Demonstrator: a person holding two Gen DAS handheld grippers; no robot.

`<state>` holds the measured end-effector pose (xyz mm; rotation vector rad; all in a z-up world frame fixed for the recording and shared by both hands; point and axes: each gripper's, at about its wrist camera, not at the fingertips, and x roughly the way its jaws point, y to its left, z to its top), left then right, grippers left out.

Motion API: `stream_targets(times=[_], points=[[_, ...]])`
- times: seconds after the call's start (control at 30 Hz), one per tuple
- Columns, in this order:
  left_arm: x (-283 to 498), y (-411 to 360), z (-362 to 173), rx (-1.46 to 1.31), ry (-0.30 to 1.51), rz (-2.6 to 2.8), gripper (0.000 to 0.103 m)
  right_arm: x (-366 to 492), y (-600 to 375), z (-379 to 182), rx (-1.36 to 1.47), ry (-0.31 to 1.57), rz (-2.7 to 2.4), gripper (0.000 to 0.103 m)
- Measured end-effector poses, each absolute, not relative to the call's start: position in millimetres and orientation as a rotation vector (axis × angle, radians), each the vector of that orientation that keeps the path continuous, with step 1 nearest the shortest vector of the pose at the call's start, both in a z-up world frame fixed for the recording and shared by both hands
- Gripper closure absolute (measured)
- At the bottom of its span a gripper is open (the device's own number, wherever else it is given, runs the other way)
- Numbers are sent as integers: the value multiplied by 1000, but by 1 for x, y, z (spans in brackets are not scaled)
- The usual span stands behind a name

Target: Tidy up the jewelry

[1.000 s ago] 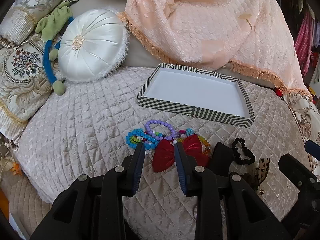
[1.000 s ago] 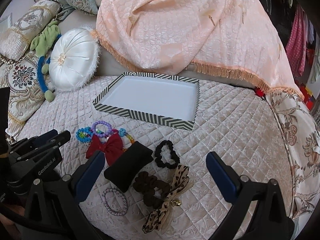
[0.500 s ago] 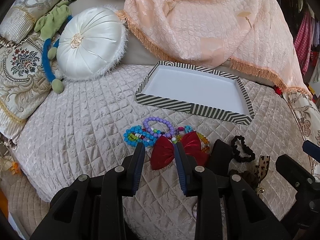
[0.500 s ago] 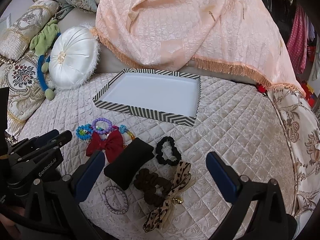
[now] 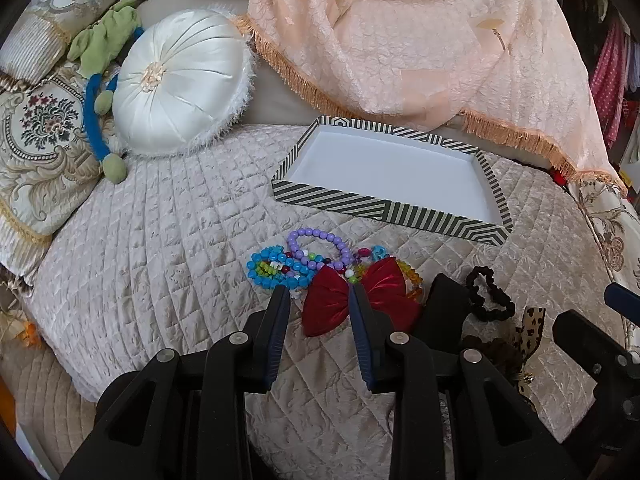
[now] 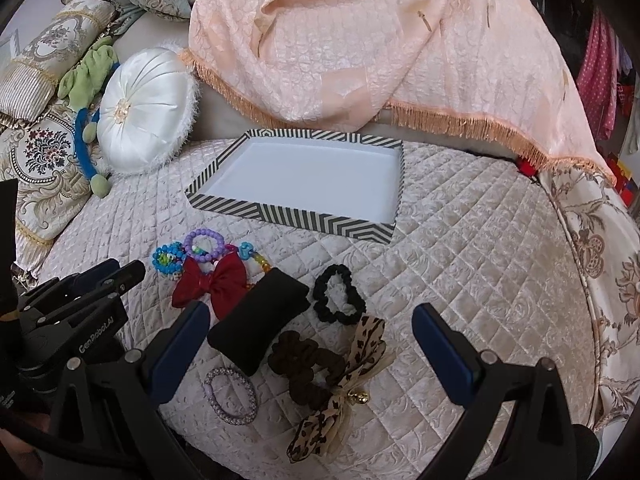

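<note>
A striped tray [image 5: 384, 209] [image 6: 296, 216] with a white inside sits on the quilted bed. In front of it lie beaded bracelets [image 5: 296, 258] [image 6: 202, 246], a red bow [image 5: 332, 302] [image 6: 212, 282], a black pad [image 6: 260, 320], a black scrunchie [image 5: 490, 300] [image 6: 338, 294], a brown scrunchie [image 6: 306, 368], a leopard bow [image 6: 344, 392] and a lilac bracelet [image 6: 232, 396]. My left gripper [image 5: 319, 294] is open, its fingers either side of the red bow's left half, just short of it. My right gripper [image 6: 312, 312] is wide open above the black pad and scrunchies.
A peach fringed throw [image 5: 420, 40] drapes behind the tray. A white round cushion [image 5: 180, 80], a green and blue plush [image 5: 108, 92] and patterned pillows [image 5: 36, 128] lie at the left. The bed edge drops off at the right [image 6: 580, 280].
Both grippers have eased slightly forward and down toward the items. Their openings have not changed and nothing has been taken hold of.
</note>
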<state>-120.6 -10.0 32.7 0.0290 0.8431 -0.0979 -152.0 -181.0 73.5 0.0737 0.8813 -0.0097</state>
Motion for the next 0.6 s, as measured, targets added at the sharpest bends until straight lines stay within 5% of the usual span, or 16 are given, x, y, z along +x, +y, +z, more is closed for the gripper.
stream_targets(times=[0.6], points=[[-117,-10,28,19,846,-117,83,-146,-176,69,49,901,0,1]])
